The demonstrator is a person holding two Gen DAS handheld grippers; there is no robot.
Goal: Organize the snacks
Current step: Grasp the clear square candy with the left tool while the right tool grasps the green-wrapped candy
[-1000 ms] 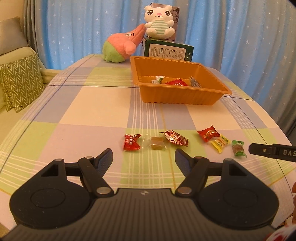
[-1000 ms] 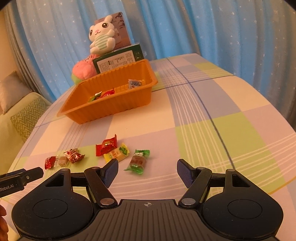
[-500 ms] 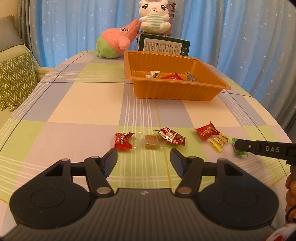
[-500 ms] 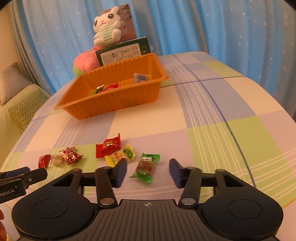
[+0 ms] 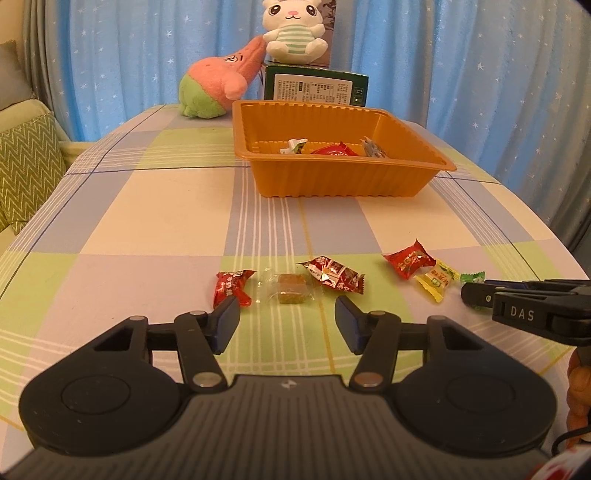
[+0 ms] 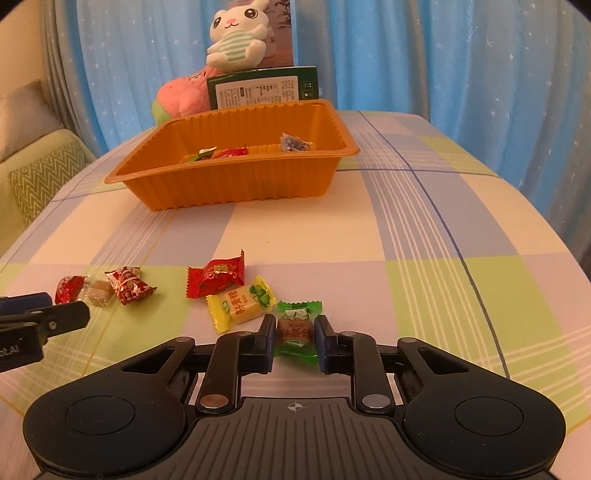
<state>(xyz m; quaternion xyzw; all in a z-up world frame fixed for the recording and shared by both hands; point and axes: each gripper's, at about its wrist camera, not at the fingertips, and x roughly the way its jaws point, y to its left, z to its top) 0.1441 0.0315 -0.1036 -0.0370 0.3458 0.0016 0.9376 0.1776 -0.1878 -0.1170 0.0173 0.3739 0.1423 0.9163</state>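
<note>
Left wrist view: the left gripper (image 5: 287, 321) hovers low over a table covered in a pastel checked cloth (image 5: 147, 206). Its jaws have just been closing but stand apart, with nothing between them. Just beyond the fingertips lies a brown candy cube in a clear wrapper (image 5: 290, 288), between a small red twisted candy (image 5: 231, 288) on its left and a red patterned foil candy (image 5: 334, 275) on its right. Farther right lie a red pillow-shaped candy (image 5: 408, 258) and a yellow wrapped candy (image 5: 436, 278), touching. The right gripper's dark fingertips (image 5: 480, 293) reach in from the right edge. Farther back sits a ribbed orange plastic tray (image 5: 332, 181) holding a few wrapped candies.

Right wrist view: the right gripper (image 6: 295, 338) has just closed and now pinches a green-wrapped brown candy (image 6: 295, 330), which lies on the cloth just beside the yellow candy. The orange tray stands well beyond. Behind it are a dark green printed box (image 6: 264, 88), a pink and green plush toy (image 6: 181, 96) and a white plush rabbit (image 6: 238, 35).
</note>
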